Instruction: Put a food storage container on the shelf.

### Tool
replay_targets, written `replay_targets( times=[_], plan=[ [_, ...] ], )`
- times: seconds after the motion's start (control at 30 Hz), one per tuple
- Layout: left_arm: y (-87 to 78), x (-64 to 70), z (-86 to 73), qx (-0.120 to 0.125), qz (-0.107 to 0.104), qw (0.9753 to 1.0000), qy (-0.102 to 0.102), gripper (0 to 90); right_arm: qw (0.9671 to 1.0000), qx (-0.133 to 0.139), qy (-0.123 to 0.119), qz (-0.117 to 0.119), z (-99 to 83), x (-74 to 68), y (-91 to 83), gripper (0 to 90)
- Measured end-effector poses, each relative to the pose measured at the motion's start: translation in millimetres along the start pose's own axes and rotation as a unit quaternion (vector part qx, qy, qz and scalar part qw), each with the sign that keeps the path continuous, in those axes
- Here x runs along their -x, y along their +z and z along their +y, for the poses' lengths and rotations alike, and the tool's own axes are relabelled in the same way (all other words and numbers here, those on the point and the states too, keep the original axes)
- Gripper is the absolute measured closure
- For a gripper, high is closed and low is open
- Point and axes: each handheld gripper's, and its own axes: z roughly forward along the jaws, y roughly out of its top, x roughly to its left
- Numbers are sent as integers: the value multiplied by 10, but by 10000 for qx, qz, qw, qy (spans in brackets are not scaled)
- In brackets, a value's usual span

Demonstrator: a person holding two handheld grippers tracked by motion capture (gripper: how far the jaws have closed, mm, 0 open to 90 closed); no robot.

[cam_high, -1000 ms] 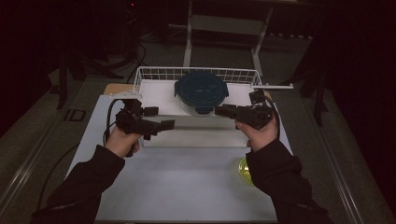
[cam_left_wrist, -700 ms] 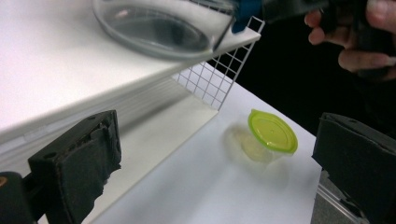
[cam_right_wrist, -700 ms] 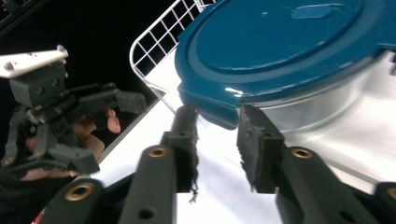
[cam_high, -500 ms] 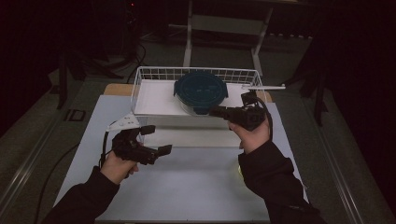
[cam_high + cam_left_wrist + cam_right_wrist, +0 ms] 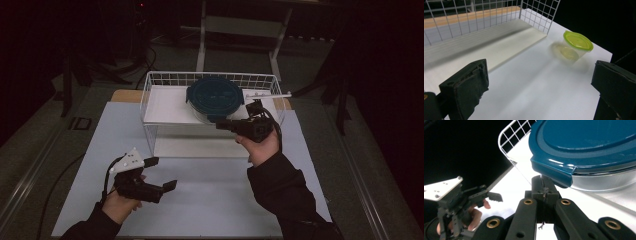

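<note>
My right gripper, jaws pressed together empty, sits just under the tab of the round clear container with a blue lid on the white wire rack's shelf. It looks rigid, slick, maybe heavy; I'd pinch the lid's lip. My left gripper is spread wide.

The room is dark all around, and only the white table looks bright. The blue lid has small shiny spots. The green tub looks blurry, with a soft shadow beside it.
</note>
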Motion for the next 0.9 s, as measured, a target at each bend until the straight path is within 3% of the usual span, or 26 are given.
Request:
replay_targets(
  times=[0.37,0.47,0.67,0.9],
  plan=[
    [14,22,-464,-5,252,9997,-47,7,9999,67,71,-79,60,21,80,899],
    [33,43,-566,-16,303,9995,39,7,9999,75,72,-121,84,29,91,899],
    [33,95,-626,89,353,9991,209,7,9997,79,100,-191,111,75,117,899],
    [26,63,-633,179,344,9991,152,7,9993,49,228,-308,110,182,170,899]
  ],
)
